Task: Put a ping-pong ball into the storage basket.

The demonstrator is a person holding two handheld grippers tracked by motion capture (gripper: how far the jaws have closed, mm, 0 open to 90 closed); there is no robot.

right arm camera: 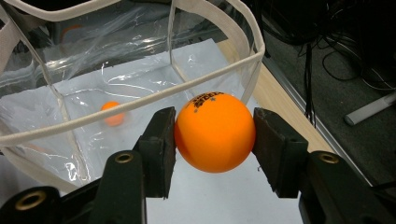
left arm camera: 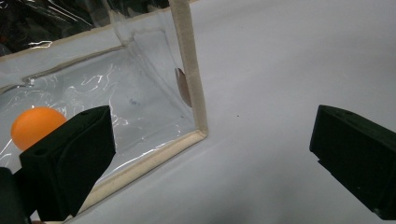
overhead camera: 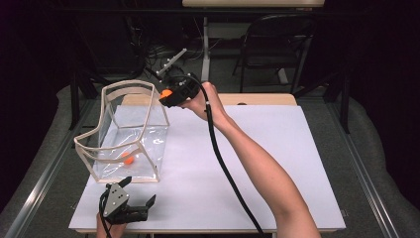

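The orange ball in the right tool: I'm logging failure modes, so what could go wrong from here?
1. The orange ball is pinched only at its sides by the right tool, so it might slip out.
2. It sits beside the clear bag's rim, not over the opening, so releasing now could miss.

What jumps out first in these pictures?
The bright orange ball clamped in the right tool, held just outside the rim of the clear bag. A second orange ball lies on the bag's floor. The left tool rests open on the white board nearby.
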